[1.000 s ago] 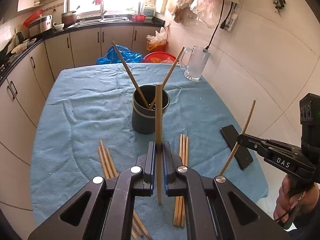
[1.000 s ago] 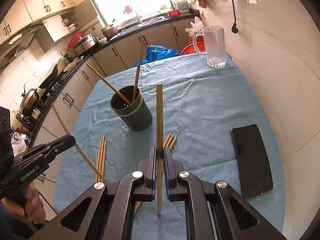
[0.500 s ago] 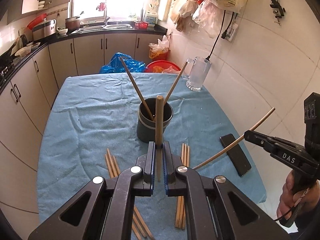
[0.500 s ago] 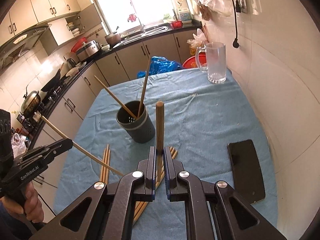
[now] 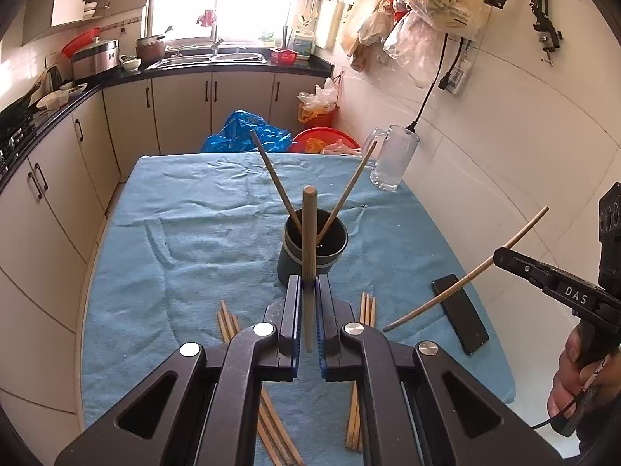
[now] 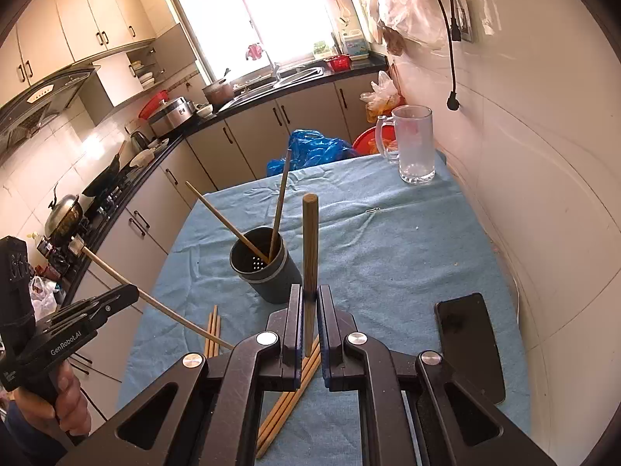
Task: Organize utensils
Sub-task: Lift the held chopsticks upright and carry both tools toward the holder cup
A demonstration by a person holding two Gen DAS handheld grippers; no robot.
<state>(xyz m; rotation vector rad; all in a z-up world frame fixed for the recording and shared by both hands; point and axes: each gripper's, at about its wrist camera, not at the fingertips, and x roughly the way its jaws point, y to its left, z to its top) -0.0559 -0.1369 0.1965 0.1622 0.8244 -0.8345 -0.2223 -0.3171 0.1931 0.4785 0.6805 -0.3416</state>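
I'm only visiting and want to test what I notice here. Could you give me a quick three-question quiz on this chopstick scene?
1. True or false: each gripper, the left gripper and the right gripper, is shut on a chopstick.
2. How many chopsticks already stand in the dark cup? A) none B) two C) five
3. Fill in: the black phone lies flat on the blue ____.

Key: 1 true; 2 B; 3 cloth.

The holder [image 5: 312, 246] stands mid-table, loose chopsticks [image 5: 365, 306] before it, phone [image 5: 460, 312] right, mug [image 5: 392, 157] behind.
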